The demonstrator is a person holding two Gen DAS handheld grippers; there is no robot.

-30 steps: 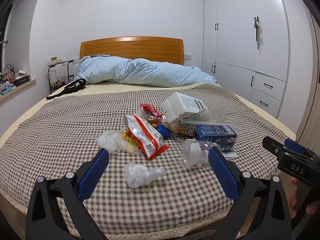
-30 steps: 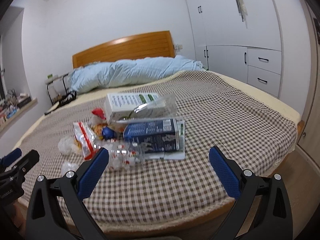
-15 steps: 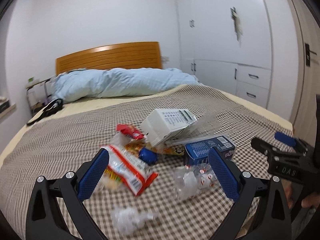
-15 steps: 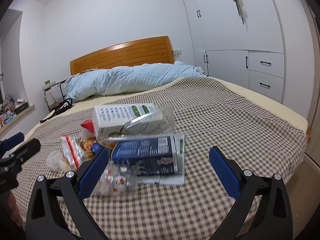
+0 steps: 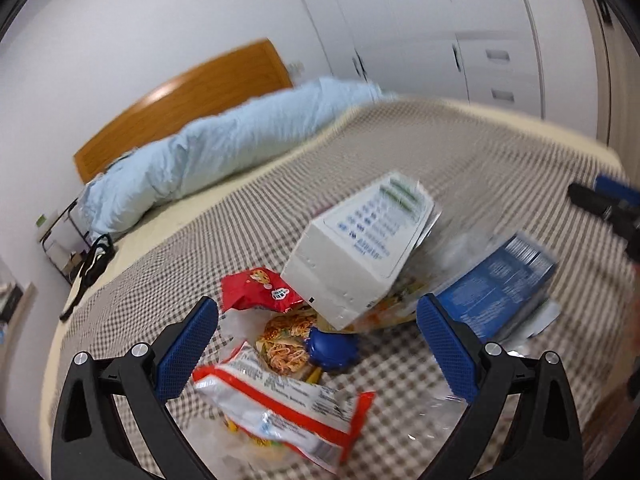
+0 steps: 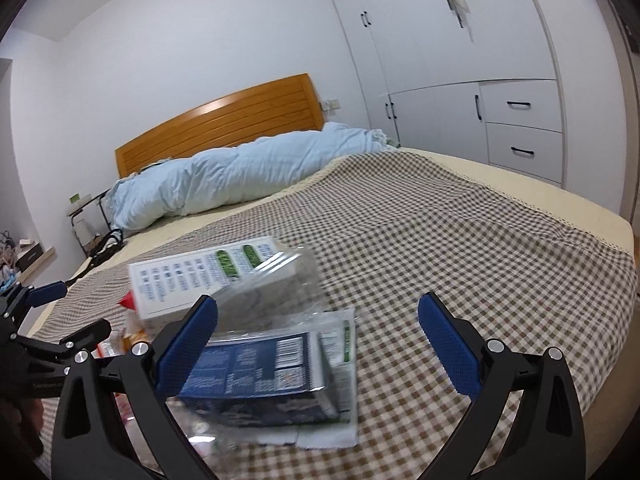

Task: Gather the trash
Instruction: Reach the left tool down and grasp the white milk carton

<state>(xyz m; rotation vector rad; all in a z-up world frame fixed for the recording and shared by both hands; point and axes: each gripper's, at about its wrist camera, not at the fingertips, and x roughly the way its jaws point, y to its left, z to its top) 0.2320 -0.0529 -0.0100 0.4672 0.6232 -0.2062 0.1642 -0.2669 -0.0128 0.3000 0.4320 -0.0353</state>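
Crinkly plastic and cardboard trash lies heaped on the checked bedspread (image 6: 460, 248), right ahead of both tools. Left gripper (image 5: 318, 344): jaws spread wide, nothing held, a blue round cap-like piece (image 5: 330, 350) and a noodle packet (image 5: 286, 340) between its tips, a red-and-white snack bag (image 5: 280, 400) just below them, a red wrapper (image 5: 256, 290) just ahead-left. A white carton (image 5: 360, 248) leans tilted just beyond the tips; view is motion-blurred. Right gripper (image 6: 318, 344): also spread, empty, with a dark blue carton (image 6: 256, 376) lying flat by its left finger on a paper leaflet (image 6: 340, 364), and a clear plastic tray (image 6: 272, 292) beyond it, against the white carton.

Step in hand looks like the approach, nothing collected yet. Best to commit to one piece per gripper. The snack bag is slippery, so pinch a crimped edge. Take the blue carton across its narrow side, squeeze lightly since it may crush. No bin visible.
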